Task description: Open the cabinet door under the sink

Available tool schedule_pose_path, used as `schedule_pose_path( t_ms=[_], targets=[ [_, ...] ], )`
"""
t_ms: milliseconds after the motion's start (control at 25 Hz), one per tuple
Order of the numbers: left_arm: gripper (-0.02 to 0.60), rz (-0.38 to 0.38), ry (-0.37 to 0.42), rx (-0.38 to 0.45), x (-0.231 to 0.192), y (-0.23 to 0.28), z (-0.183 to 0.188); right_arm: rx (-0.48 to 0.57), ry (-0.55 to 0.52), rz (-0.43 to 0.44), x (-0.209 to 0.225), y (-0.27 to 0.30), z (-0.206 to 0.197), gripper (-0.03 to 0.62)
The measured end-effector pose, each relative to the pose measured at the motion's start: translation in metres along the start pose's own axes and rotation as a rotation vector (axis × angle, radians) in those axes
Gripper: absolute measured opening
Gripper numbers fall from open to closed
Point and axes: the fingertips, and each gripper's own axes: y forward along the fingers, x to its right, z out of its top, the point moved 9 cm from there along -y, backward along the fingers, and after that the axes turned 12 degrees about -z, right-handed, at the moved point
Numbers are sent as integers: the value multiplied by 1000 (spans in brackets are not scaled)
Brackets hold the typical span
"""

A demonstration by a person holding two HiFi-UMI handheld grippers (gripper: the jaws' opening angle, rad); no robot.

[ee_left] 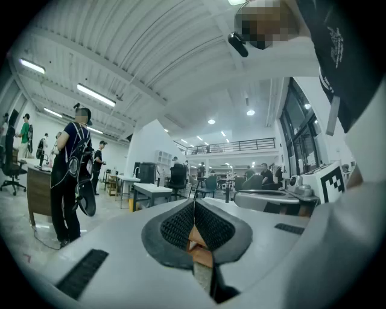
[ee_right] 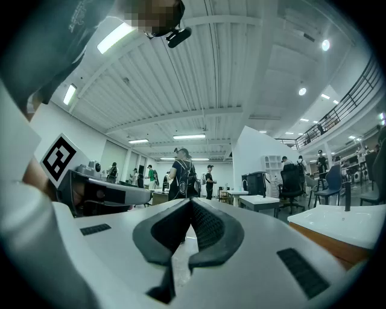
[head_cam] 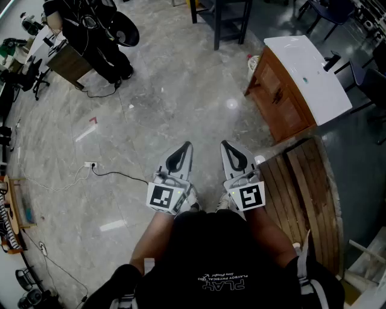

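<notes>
The sink cabinet [head_cam: 278, 96] stands at the upper right of the head view, a brown wooden box with a white basin top [head_cam: 307, 71]; its doors look closed. In the right gripper view the basin top [ee_right: 338, 220] shows at the right edge. Both grippers are held side by side over the floor, well short of the cabinet. My left gripper [head_cam: 187, 145] [ee_left: 194, 203] is shut with nothing between its pads. The right gripper [head_cam: 224, 143] [ee_right: 191, 203] is shut and empty too.
A round wooden slatted platform [head_cam: 304, 193] lies on the floor at the right, between me and the cabinet. A person in black [head_cam: 96, 36] stands at the upper left by a desk. A cable and power strip [head_cam: 90, 164] lie on the left floor. A dark table [head_cam: 220, 18] stands beyond.
</notes>
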Motion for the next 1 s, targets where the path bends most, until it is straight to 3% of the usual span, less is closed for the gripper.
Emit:
schedule_pose_path(
  t_ms=[480,640,1000],
  targets=[
    [23,-15,22,-9,-20,-14,-4,12,6,-9,-21,8,-1,25],
    [23,-15,-7,-32,-38,-23,0,2,-4,-25,-32,18,-5,25],
    [23,-84,0,-10,-83,-24,-6,-40,-49,-77,-57,36,-15,25]
  ],
)
